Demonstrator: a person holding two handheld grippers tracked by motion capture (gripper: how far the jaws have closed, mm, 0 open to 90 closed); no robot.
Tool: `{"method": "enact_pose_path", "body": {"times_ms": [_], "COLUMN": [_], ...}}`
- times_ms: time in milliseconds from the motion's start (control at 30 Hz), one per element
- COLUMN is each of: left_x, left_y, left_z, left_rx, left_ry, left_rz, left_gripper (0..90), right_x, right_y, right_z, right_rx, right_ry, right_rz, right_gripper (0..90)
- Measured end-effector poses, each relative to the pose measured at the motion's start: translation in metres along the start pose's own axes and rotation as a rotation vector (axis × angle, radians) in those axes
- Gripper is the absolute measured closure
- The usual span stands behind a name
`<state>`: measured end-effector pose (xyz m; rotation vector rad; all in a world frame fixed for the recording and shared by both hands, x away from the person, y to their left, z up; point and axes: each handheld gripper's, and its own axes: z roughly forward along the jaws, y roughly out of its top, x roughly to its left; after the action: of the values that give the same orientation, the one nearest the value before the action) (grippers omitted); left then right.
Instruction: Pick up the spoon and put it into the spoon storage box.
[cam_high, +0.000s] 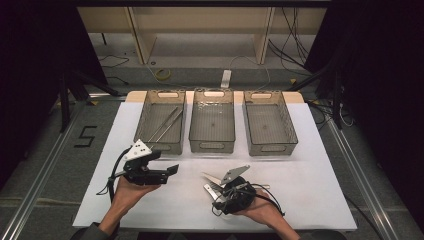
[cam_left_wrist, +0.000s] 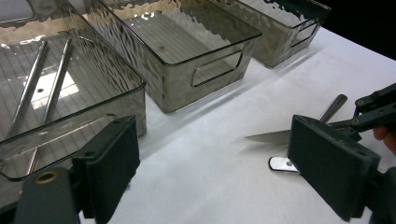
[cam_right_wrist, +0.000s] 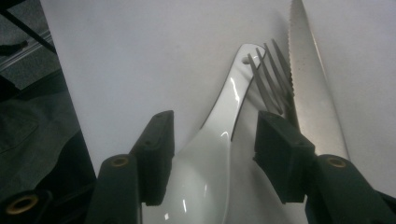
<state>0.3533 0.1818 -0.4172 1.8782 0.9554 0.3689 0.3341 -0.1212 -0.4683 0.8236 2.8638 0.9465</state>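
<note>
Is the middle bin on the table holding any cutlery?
No, the middle bin shows a bare ribbed floor in the high view, while two metal utensils lie in the left bin.

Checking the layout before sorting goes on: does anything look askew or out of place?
Mostly tidy. The spoon, fork and knife lie bunched and overlapping on the white sheet by the right gripper, instead of apart. The three bins stand straight.

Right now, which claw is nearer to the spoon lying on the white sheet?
Right. The right claw straddles the spoon, its jaws on either side without pressing it, beside the fork and knife. The left claw hovers well off to the spoon's left, nearer the leftmost bin.
</note>
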Motion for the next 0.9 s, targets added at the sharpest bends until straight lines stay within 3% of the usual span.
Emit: {"method": "enact_pose_path", "body": {"times_ms": [333, 900], "left_x": [0.0, 0.0], "left_y": [0.0, 0.0], "left_z": [0.0, 0.001], "left_rx": [0.0, 0.001], "left_ry": [0.0, 0.002], "left_rz": [0.002, 0.008], "left_gripper": [16.2, 16.2], "right_x": [0.002, 0.008], "right_y": [0.004, 0.013], "right_z": [0.011, 0.015], "right_rx": [0.037, 0.078], "right_ry": [-0.004, -0.041], "right_rz": [-0.009, -0.023], "right_gripper": [53.0, 74.8]}}
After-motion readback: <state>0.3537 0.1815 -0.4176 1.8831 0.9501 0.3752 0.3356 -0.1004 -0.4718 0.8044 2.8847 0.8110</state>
